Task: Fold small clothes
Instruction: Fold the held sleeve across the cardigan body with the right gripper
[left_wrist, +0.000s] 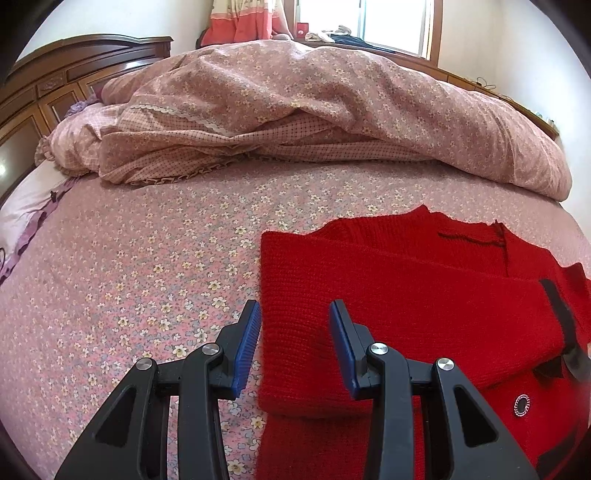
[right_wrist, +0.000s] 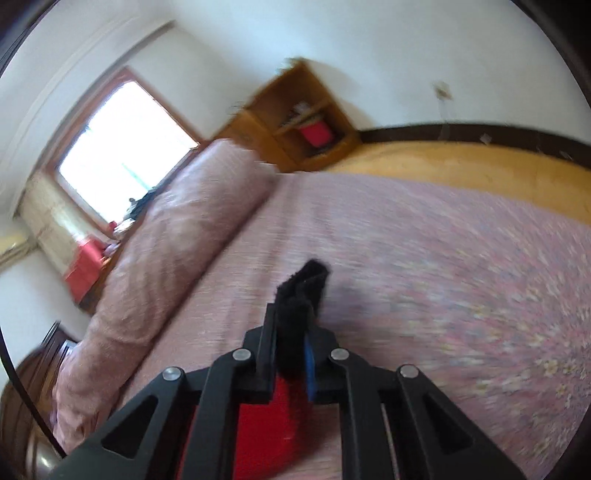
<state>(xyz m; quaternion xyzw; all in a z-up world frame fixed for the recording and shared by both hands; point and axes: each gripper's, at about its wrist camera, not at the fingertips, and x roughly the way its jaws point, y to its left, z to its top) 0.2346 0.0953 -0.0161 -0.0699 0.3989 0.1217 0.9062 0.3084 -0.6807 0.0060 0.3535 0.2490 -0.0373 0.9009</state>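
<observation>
- The red knit garment (left_wrist: 406, 317) lay partly folded on the floral bed sheet (left_wrist: 147, 277), at the near right part of the bed.
- The left gripper (left_wrist: 294, 325) hung above the garment's left edge, jaws apart, nothing pinched.
- The right gripper (right_wrist: 295, 325) was clamped on the garment's black trim (right_wrist: 304, 291), red knit showing below it.
- A rumpled quilt (left_wrist: 295, 110) lay heaped along the bed's far edge.
- Beyond the bed's foot stood a wooden shelf (right_wrist: 295, 122).

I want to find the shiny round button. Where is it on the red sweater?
In the left wrist view, the shiny button sits low on the right side of the red sweater, just below its folded sleeve, right of the left claw.
</observation>
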